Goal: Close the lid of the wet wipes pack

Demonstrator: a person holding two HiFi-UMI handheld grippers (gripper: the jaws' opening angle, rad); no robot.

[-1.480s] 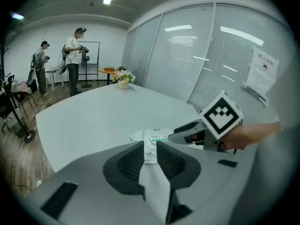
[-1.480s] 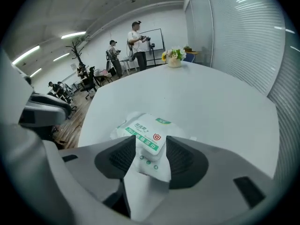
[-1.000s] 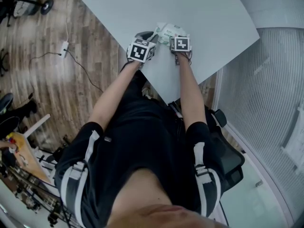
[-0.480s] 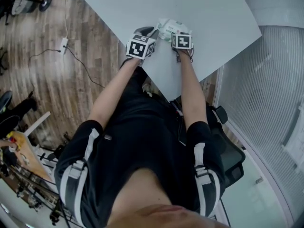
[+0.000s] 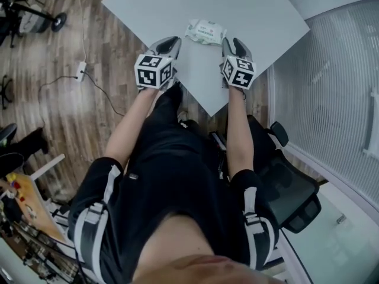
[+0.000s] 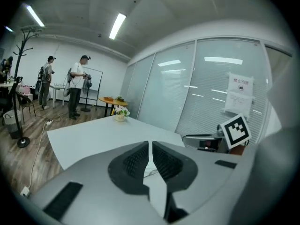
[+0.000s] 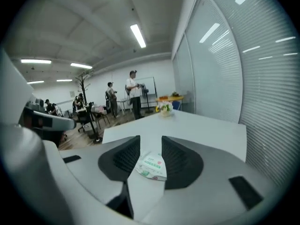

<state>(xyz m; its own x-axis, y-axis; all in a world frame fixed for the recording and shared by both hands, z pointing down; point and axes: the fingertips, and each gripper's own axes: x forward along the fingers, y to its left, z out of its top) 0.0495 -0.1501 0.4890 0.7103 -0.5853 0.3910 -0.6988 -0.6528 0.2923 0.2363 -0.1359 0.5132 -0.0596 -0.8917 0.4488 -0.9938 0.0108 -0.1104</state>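
The wet wipes pack lies on the white table, white with a green label, and its top looks flat. Both grippers hover on the near side of it, apart from it. My left gripper is closing to a thin slit with nothing between its jaws. My right gripper is also closing but still stands wide. From the right gripper view the pack shows through the gap, lying further out on the table and untouched.
The table's near corner points at the person's lap. A black office chair stands under the person, and a glass wall with blinds runs along the right. A cable and power strip lie on the wood floor. People stand far off.
Both grippers have lifted off the pack and drawn back toward the person. The pack now lies alone on the table. The left jaws have narrowed.
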